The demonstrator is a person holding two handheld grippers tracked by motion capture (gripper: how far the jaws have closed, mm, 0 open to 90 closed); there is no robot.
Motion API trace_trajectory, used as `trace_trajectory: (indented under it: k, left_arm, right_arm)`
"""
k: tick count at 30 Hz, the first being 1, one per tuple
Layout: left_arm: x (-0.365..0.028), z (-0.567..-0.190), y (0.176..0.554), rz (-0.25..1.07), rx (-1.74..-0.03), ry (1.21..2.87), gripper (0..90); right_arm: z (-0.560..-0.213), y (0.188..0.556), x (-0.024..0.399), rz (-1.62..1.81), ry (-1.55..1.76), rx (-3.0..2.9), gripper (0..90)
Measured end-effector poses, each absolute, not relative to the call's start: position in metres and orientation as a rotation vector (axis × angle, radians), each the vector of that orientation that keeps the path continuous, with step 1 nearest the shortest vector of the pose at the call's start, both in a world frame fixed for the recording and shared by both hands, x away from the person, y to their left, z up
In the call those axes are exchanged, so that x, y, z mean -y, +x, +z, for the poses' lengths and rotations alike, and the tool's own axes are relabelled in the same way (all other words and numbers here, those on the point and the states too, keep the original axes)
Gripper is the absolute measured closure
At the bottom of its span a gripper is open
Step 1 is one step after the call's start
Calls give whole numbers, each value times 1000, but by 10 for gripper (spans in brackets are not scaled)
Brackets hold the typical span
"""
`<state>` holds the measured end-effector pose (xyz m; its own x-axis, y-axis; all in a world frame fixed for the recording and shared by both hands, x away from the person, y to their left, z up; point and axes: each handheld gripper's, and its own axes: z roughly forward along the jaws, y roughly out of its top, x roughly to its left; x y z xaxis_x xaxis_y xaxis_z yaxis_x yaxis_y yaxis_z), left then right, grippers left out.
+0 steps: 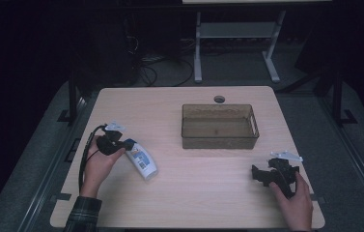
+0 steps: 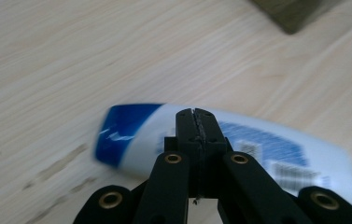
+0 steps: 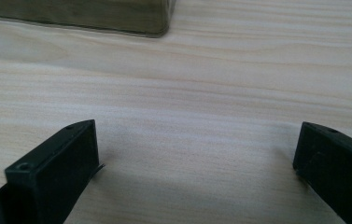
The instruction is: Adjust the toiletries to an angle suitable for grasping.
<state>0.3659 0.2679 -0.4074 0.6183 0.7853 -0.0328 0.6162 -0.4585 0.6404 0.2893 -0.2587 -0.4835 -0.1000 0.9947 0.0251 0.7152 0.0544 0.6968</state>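
A white bottle [image 1: 141,162] with a blue cap end and a blue label lies on its side at the left of the wooden table [image 1: 199,193]. My left gripper [image 1: 120,145] hovers at the bottle's cap end. In the left gripper view its jaws are pressed together, shut [image 2: 196,116], with nothing between them and the bottle [image 2: 267,149] lying just beyond and under them. My right gripper [image 1: 259,174] rests low at the table's right front. It stands wide open [image 3: 197,149] over bare wood.
A translucent brown bin [image 1: 220,141] stands at the table's middle back, and it looks empty. A corner of the bin [image 2: 295,11] shows in the left gripper view, and its wall [image 3: 94,14] in the right gripper view. A cable hole [image 1: 219,99] sits behind the bin.
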Motion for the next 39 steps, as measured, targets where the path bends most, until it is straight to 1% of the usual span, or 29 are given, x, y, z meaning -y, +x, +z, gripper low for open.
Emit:
trace_trajectory:
  k: [1,2,7,13,18,39]
  left_arm:
    - [-268,-407,366,356,-1096,2224,900]
    - [-278,-409,367,363,-1132,2207,900]
    - [-299,-418,372,385,-1208,2219,900]
    - [-311,-430,378,365,-1260,2219,900]
    - [-310,-439,384,338,-1271,2246,900]
    - [-300,-444,396,305,-1266,2255,900]
  right_arm:
    - [-483,289,259,784,1706,-1869,0]
    - [-484,289,259,784,1706,-1869,0]
    - [-484,290,259,783,1703,-1871,0]
    - [-484,290,259,783,1703,-1871,0]
    - [-484,289,259,783,1703,-1871,0]
    - [-483,289,258,782,1709,-1868,0]
